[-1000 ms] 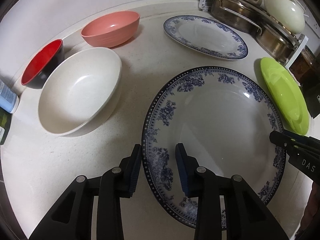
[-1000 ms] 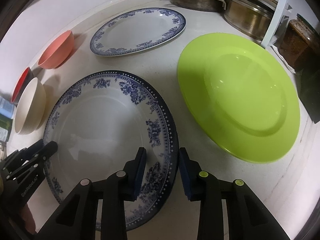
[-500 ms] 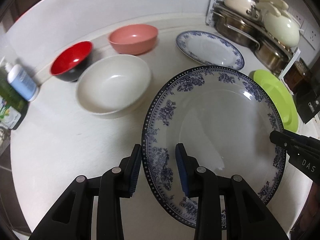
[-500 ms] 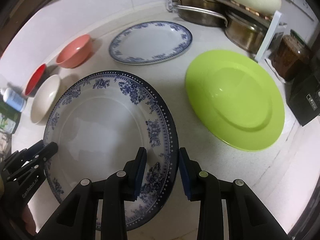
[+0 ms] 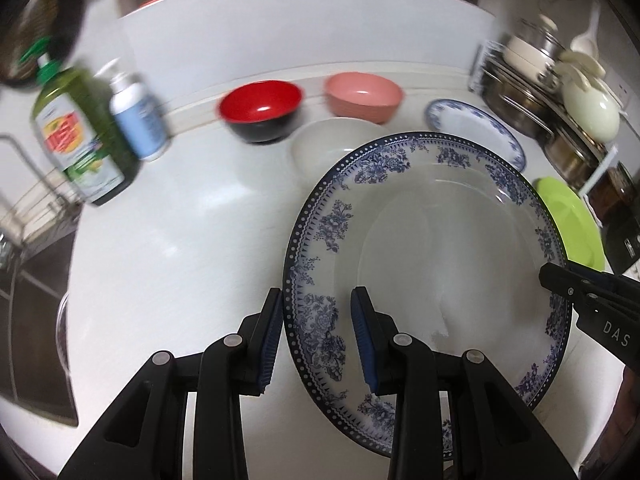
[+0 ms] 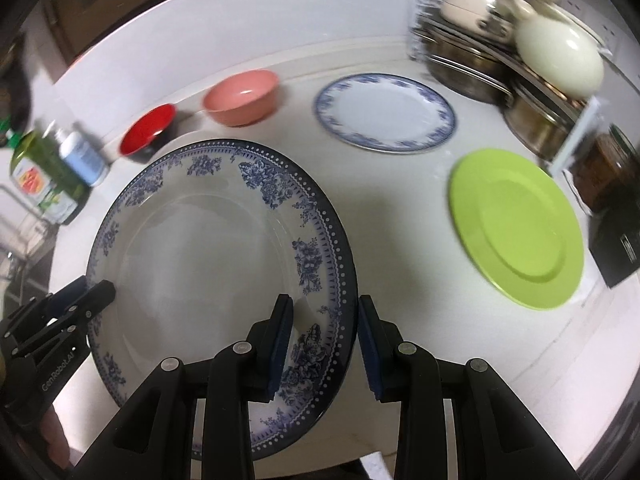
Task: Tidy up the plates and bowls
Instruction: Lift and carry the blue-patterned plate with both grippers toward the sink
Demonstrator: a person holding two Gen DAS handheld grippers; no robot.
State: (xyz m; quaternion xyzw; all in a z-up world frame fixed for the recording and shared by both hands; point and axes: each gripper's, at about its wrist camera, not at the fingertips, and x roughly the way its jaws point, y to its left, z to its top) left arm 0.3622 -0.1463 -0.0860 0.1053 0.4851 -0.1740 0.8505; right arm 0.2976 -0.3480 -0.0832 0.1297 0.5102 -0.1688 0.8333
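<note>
Large blue-patterned plate (image 5: 432,248), held above the white counter (image 5: 192,248) by both grippers. The left gripper (image 5: 316,344) clamped its rim at 9 o'clock, the right gripper (image 6: 324,344) at 3 o'clock, both pitched steeply downward. Beyond, toward 12 o'clock, sat a cream bowl (image 5: 328,148), partly hidden by the plate, a red bowl (image 5: 260,110), a pink bowl (image 5: 362,96) and a smaller blue plate (image 6: 384,112); a green plate (image 6: 516,228) lay at 3 o'clock. Bottles at 10 o'clock were blurred.

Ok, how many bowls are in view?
3: red bowl by the bottles, pink bowl beside it, white bowl partly behind the held plate. The plate may hide more.
</note>
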